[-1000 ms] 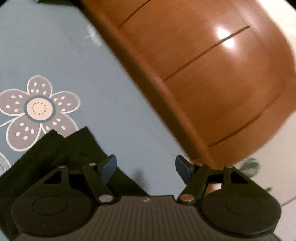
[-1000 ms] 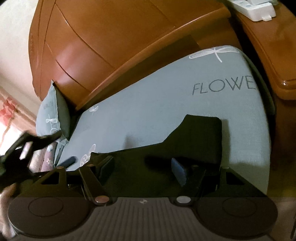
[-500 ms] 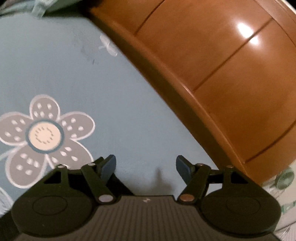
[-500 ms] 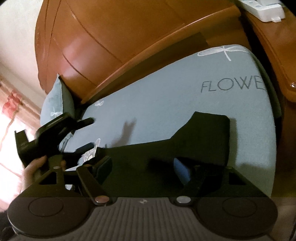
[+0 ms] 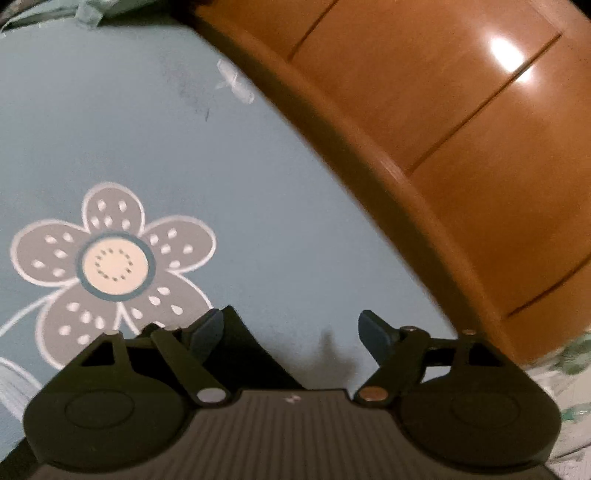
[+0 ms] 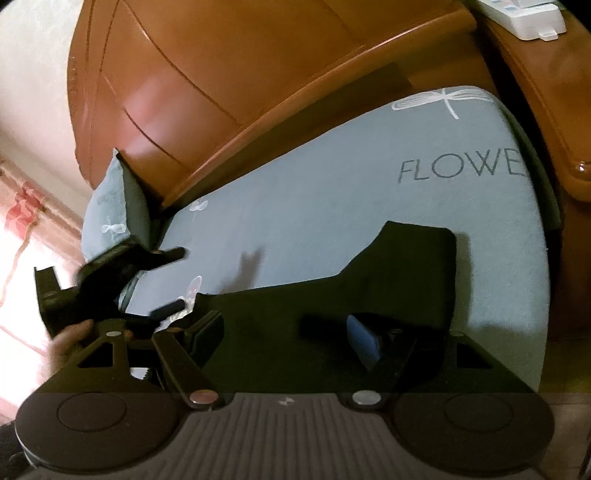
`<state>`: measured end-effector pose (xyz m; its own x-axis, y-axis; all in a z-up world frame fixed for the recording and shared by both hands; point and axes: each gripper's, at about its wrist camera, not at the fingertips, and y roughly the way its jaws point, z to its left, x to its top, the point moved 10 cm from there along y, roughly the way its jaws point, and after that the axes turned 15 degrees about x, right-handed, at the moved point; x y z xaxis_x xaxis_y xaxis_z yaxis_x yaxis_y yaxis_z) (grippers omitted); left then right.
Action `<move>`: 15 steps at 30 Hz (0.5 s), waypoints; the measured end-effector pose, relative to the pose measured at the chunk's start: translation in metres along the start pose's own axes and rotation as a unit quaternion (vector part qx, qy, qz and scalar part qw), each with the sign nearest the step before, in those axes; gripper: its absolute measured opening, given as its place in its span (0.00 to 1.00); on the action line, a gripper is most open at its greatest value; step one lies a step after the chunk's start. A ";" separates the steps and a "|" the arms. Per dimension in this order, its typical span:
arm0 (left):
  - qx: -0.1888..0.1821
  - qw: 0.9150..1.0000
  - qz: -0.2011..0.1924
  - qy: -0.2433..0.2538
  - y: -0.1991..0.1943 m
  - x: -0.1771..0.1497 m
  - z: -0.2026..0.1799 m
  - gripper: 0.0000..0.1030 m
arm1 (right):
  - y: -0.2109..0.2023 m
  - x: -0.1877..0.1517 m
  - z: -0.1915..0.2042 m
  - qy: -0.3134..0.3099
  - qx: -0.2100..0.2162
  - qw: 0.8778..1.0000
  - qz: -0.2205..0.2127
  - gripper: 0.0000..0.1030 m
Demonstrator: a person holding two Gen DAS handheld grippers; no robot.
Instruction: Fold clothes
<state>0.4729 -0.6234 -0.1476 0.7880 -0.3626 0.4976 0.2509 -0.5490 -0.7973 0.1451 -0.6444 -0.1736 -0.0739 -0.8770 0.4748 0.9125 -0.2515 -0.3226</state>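
Garment (image 6: 332,295) lies flat w/ long axis left-right, directly under right gripper (image 6: 284,332); left gripper (image 5: 290,328) at its corner; both wide, empty, left's jaws just opened further.

Dark garment (image 6: 332,302) near edge hidden behind right tool (image 6: 286,332), "FLOWE" lettering (image 6: 461,170) cut off

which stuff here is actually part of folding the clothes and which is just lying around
Part of the job:
- dark garment, spread flat on the bedsheet
- left gripper, open
- right gripper, open over the garment

Just lying about:
- pillow
- wooden headboard
- white device on the bedside stand
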 end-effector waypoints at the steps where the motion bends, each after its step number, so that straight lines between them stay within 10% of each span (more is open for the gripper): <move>1: -0.013 1.000 -0.001 0.002 -0.017 -0.003 0.003 0.79 | 0.000 0.000 0.001 -0.001 0.002 1.000 0.001 0.76; 10: -0.018 0.998 0.033 0.050 -0.069 -0.070 0.048 0.78 | -0.003 -0.005 0.008 -0.006 0.004 1.000 0.004 0.76; 15: -0.042 0.999 0.019 -0.020 -0.069 -0.068 0.082 0.79 | -0.006 -0.003 0.008 -0.006 0.002 1.000 0.001 0.76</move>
<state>0.4477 -0.4993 -0.1541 0.8181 -0.3551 0.4523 0.1741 -0.5967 -0.7833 0.1433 -0.6374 -0.1669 -0.0677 -0.8729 0.4832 0.9146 -0.2479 -0.3196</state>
